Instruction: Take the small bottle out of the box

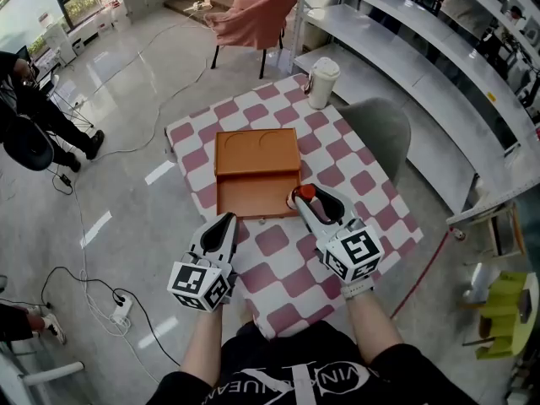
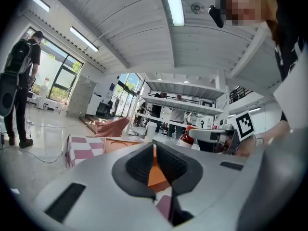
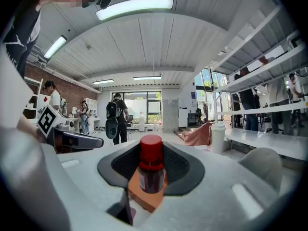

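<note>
An open orange box (image 1: 257, 197) lies on the pink-and-white checkered table (image 1: 278, 277) with its lid (image 1: 256, 151) folded back. My right gripper (image 1: 309, 197) hovers at the box's front right corner, shut on the small dark bottle with a red cap (image 1: 305, 191). In the right gripper view the bottle (image 3: 151, 153) stands upright between the black pads (image 3: 178, 167), with a corner of the box (image 3: 144, 198) below it. My left gripper (image 1: 226, 220) sits at the box's front left edge, jaws together and holding nothing. In the left gripper view its pads (image 2: 139, 165) nearly meet over the orange box (image 2: 156, 177).
A white lidded cup (image 1: 321, 81) stands at the table's far right corner. A grey chair (image 1: 381, 129) is tucked in at the right, with white shelves (image 1: 405, 66) beyond it. A pink-draped chair (image 1: 253, 15) stands farther off. Cables cross the floor (image 1: 84, 285) on the left, where a person (image 1: 34, 116) stands.
</note>
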Demonstrator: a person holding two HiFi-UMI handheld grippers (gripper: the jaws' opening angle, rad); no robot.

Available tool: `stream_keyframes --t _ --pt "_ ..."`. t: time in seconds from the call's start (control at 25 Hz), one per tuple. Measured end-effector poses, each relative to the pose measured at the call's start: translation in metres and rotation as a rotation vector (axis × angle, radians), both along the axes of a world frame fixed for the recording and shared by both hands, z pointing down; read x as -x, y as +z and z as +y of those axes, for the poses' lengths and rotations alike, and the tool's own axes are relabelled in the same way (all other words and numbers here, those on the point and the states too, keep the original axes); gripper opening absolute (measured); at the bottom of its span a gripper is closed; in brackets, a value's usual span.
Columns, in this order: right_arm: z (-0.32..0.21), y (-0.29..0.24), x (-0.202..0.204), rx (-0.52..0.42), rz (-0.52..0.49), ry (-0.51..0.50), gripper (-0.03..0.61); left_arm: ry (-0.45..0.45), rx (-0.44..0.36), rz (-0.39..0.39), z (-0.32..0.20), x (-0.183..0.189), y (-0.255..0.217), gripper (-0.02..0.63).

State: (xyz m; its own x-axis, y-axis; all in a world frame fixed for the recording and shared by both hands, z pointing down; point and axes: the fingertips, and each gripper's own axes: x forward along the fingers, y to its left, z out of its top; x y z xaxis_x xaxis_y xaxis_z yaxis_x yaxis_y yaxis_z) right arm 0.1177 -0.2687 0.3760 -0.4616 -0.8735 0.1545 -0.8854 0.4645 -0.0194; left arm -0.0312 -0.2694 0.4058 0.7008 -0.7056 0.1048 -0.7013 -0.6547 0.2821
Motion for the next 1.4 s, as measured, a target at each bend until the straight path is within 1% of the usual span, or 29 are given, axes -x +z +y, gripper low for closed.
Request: stream_keyframes --t 0.24,0.56,1.12,1.4 --pt "0.003 -0.007 -0.001 -0.013 0.002 0.006 0.140 0.009 -0.017 0.002 0.002 -0.001 -0.006 0.025" --pt "0.008 -0.017 0.001 -0.032 0.002 0.014 0.140 -0.015 -0.048 0.008 0.001 0.012 -0.022 0.025" --pt "0.029 -0.027 -0.001 -0.055 0.006 0.031 0.140 -0.002 -0.084 0.039 0.017 0.006 -0.038 0.025" --pt "0.036 -0.028 -0.003 -0.059 -0.001 0.044 0.140 -0.002 -0.089 0.038 0.022 0.006 -0.040 0.025"
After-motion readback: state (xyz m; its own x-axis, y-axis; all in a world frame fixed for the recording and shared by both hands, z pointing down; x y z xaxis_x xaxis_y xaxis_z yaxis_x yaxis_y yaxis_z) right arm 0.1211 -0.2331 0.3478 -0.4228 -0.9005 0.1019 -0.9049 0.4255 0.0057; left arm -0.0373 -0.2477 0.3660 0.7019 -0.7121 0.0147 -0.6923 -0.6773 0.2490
